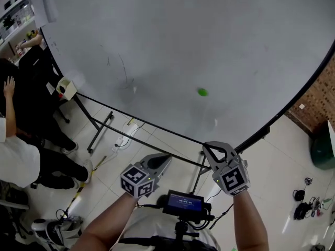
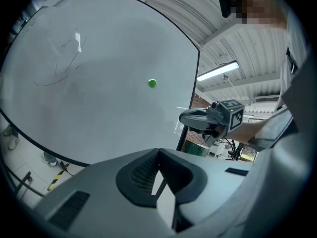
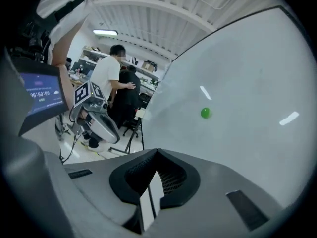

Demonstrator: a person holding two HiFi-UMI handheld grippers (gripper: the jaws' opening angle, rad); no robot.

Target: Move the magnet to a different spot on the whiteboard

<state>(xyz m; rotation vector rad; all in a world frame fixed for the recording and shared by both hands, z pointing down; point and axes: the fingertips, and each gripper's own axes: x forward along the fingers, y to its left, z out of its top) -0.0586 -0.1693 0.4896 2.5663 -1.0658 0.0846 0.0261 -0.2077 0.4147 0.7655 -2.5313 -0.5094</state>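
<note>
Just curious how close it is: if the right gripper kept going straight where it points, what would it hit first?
Probably bare whiteboard, near its edge, beside the green magnet rather than on it; depth is unclear.

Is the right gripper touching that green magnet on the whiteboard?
Apart. The head view shows the right gripper below the green magnet, bare whiteboard between them.

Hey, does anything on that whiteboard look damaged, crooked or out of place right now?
Nothing stands out. The green magnet sits alone on the whiteboard, which shows only faint leftover pen marks toward its left in the head view. No cracks or tilt show.
</note>
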